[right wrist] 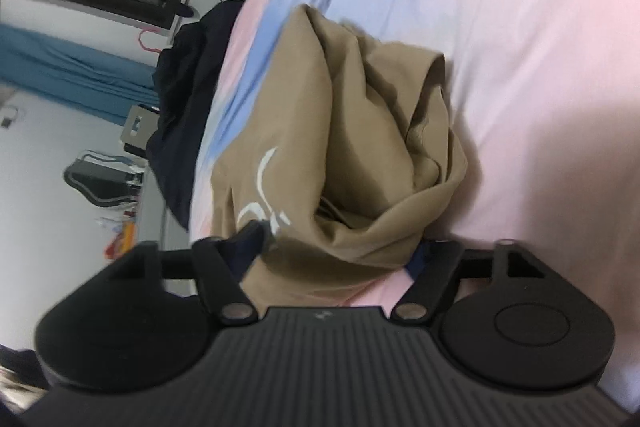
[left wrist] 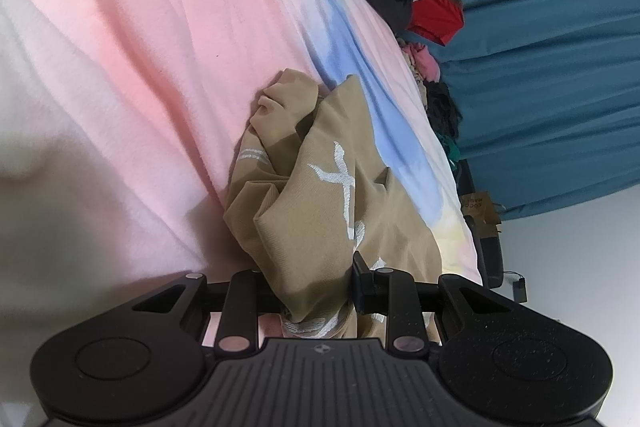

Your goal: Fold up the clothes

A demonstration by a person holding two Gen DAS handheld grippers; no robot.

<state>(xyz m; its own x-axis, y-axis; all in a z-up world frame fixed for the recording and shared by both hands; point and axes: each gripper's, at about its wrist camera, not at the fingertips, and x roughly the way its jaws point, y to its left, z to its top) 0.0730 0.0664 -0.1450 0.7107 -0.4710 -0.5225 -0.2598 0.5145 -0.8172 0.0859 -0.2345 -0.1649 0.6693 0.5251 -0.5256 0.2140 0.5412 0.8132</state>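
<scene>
Already gathered: tan garment caught at two ends

Evidently the crumpled tan cotton garment with white brush-stroke lettering (left wrist: 320,187) lies bunched on the pink, white and blue pastel bedspread (left wrist: 140,47), running toward twelve o'clock from each camera. The left tool (left wrist: 316,287) is clamped on one bunch of it. The right tool (right wrist: 332,247) has cloth between its half-apart fingers; whether they press cannot be told. Two grips would let it be spread flat.

Both views are fisheye cameras riding on the hand-held grippers, looking forward and somewhat downward along the fingers. The left wrist view sits close above the crumpled tan cotton garment with white lettering (left wrist: 320,187), rolled sideways, so the soft pink, white and blue blanket (left wrist: 140,39) slants. The right wrist view faces the same garment (right wrist: 340,131) and blanket (right wrist: 540,39), equally near
</scene>
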